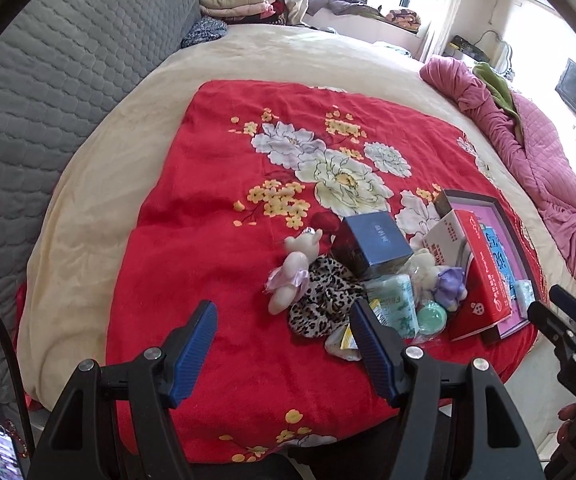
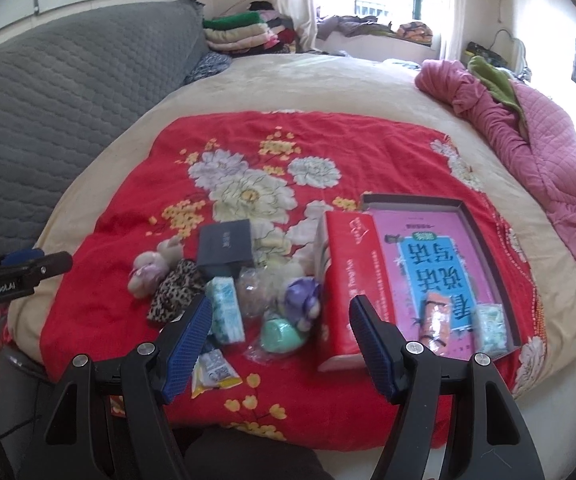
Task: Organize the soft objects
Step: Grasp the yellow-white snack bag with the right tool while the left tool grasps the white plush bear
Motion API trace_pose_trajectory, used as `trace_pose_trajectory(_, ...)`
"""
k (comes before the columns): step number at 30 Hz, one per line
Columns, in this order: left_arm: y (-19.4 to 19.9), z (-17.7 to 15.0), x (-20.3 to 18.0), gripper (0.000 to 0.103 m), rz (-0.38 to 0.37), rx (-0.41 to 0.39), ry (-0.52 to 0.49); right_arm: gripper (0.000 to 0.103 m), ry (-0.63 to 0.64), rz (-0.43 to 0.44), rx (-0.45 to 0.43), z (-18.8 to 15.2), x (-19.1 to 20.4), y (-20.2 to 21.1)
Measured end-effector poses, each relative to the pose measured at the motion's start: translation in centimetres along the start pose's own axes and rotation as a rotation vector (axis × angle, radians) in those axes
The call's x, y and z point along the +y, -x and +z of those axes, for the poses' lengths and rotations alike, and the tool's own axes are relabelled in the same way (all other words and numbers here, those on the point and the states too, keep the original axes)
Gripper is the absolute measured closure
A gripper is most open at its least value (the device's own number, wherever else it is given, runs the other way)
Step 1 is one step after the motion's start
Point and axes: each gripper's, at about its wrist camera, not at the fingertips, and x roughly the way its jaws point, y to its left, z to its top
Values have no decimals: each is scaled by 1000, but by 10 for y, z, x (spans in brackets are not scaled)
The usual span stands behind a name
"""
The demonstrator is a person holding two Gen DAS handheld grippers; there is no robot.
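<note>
Left wrist view first: your left gripper (image 1: 283, 348) hangs over the red blanket (image 1: 207, 280) on the bed with its jaws spread and nothing between them. The soft stuff is bunched just ahead: a pale plush toy (image 1: 294, 268) lying against a leopard-print pouch (image 1: 324, 304), with a tissue pack (image 1: 394, 300) and a blue box (image 1: 376, 248) crowding in from the right. I'd go for the plush toy, since its left side is clear. Come in from that side and close on its body, not the thin purple frill.

Right wrist view: your right gripper (image 2: 279, 344) also has its jaws spread and empty, sitting above a green round thing in a clear bag (image 2: 279, 336) and a purple plush (image 2: 304, 300). The open tray (image 2: 484, 216) is just right, with the red box (image 2: 348, 280) leaning on its near edge. Lift high enough to clear that box, I reckon, or you'll knock it.
</note>
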Motion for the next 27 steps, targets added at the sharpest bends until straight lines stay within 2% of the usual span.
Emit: trace_pose_trajectory(27,-77,-13,7,35,-30,143,21,30,81,113,288,-55,47,-101)
